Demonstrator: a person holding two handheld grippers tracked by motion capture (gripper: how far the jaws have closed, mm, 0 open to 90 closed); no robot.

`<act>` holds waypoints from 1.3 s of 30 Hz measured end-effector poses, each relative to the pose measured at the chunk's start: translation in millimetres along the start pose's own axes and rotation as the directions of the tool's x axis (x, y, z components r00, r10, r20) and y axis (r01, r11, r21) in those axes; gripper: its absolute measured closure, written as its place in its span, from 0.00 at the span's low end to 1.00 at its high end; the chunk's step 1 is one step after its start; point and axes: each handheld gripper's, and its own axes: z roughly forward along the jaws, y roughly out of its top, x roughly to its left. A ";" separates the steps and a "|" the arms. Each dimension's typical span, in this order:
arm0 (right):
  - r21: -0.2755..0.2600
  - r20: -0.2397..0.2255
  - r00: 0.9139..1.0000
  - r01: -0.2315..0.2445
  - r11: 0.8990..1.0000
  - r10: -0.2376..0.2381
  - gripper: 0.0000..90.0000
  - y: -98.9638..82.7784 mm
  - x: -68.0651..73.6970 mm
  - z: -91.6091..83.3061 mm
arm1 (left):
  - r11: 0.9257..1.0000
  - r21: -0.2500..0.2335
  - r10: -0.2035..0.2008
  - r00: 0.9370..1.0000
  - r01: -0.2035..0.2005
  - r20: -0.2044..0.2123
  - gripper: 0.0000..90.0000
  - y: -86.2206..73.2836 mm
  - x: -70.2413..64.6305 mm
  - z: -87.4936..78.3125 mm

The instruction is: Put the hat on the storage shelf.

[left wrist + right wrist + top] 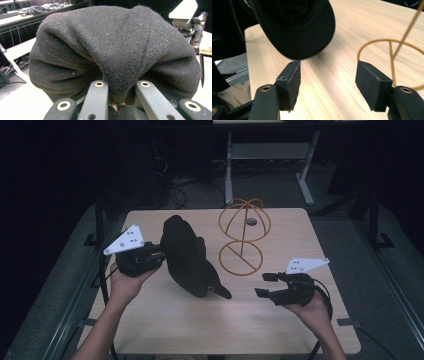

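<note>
- Right, my left tongs are clenched on a fold of the black cap, pinching the cloth at its back end and holding it up off the surface.
- From the left gripper view the cap bulges out over the pinch, fabric bunched tight between the jaws.
- Cap's long axis runs from my left tongs down and towards my right, brim lowest and pointing at my right side.
- Right tongs are released, jaws apart with nothing between them, hovering low over the surface near the front right.
- From the right gripper view the brim hangs just ahead of my open jaws and to the left of the line between them, near but not touching.
- So the right hand is the nearer one to the brim; I judge the next move is to slide it across and take the brim edge.
- Wire stand sits behind, between cap and right tongs, apart from both; I reckon the cap goes on its dome.
</note>
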 end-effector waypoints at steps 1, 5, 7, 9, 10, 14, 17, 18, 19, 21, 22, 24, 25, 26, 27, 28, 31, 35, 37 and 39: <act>-0.003 0.004 1.000 -0.004 1.000 0.004 0.39 -2.5 -1.7 -0.5 | 1.000 0.000 0.000 1.000 0.000 0.000 0.94 0.0 0.0 0.0; 0.008 0.023 0.999 -0.027 1.000 0.026 0.38 -11.8 -9.3 -1.5 | 1.000 0.002 0.001 1.000 -0.001 0.003 0.94 4.3 4.2 2.7; 0.024 0.037 0.998 -0.046 0.999 0.045 0.37 -19.3 -15.6 -3.1 | 1.000 -0.001 -0.008 1.000 0.008 0.003 0.94 7.0 7.1 4.5; 0.025 0.042 0.998 -0.050 0.998 0.049 0.37 -21.4 -17.4 -3.9 | 1.000 0.002 -0.009 1.000 0.009 0.005 0.94 8.0 8.7 5.2; 0.023 0.050 0.997 -0.061 0.998 0.060 0.37 -25.2 -20.5 -6.0 | 1.000 0.002 -0.011 1.000 0.011 0.006 0.94 9.8 11.2 6.2; 0.020 0.070 0.995 -0.067 0.998 0.065 0.35 -29.7 -22.8 -9.4 | 1.000 0.002 -0.013 1.000 0.013 0.005 0.94 12.4 13.8 7.3; 0.018 0.086 0.994 -0.062 0.998 0.061 0.34 -32.7 -23.9 -13.8 | 1.000 0.003 -0.015 1.000 0.015 0.007 0.94 17.2 17.4 9.3; 0.013 0.087 0.994 -0.063 0.998 0.062 0.34 -33.5 -24.7 -15.9 | 1.000 0.002 -0.015 1.000 0.015 0.008 0.94 18.5 18.1 9.9; 0.013 0.087 0.994 -0.063 0.998 0.062 0.34 -33.5 -24.7 -15.9 | 1.000 0.002 -0.015 1.000 0.015 0.008 0.94 18.5 18.1 9.9; 0.002 0.094 0.993 -0.070 0.998 0.069 0.34 -35.5 -26.7 -19.2 | 1.000 0.005 -0.015 1.000 0.015 0.008 0.94 21.4 19.4 11.0; -0.009 0.103 0.992 -0.075 0.997 0.076 0.34 -38.7 -29.2 -22.1 | 1.000 0.007 -0.016 1.000 0.016 0.009 0.94 24.3 21.1 12.1; -0.009 0.119 0.990 -0.076 0.997 0.076 0.35 -40.4 -29.8 -23.3 | 1.000 0.010 -0.017 1.000 0.016 0.009 0.94 27.7 22.8 13.7; -0.014 0.125 0.989 -0.074 0.997 0.076 0.35 -41.5 -30.5 -23.7 | 1.000 0.011 -0.014 1.000 0.014 0.009 0.94 29.6 23.8 14.7; -0.013 0.130 0.989 -0.074 0.997 0.075 0.35 -42.2 -31.4 -23.8 | 1.000 0.014 -0.011 1.000 0.011 0.009 0.94 31.6 24.8 15.6; -0.013 0.132 0.988 -0.077 0.997 0.078 0.34 -42.8 -32.5 -23.4 | 1.000 0.013 -0.013 1.000 0.013 0.009 0.94 32.9 25.1 16.5; -0.013 0.132 0.988 -0.080 0.997 0.081 0.34 -43.4 -33.4 -23.2 | 1.000 0.012 -0.010 1.000 0.010 0.010 0.94 34.7 25.8 17.7; -0.003 0.138 0.987 -0.085 0.996 0.085 0.33 -45.7 -35.1 -21.7 | 1.000 0.016 -0.005 1.000 0.005 0.016 0.94 40.3 28.3 22.2; -0.012 0.140 0.986 -0.092 0.996 0.093 0.33 -48.2 -36.8 -22.0 | 1.000 0.011 -0.004 1.000 0.004 0.022 0.94 47.5 31.3 29.1; -0.014 0.144 0.985 -0.094 0.995 0.095 0.32 -48.7 -37.5 -23.1 | 1.000 0.015 0.003 1.000 -0.003 0.026 0.94 51.6 33.2 33.1; -0.016 0.146 0.985 -0.095 0.995 0.096 0.32 -48.9 -38.1 -24.0 | 1.000 0.015 0.003 1.000 -0.003 0.027 0.94 53.4 33.7 35.2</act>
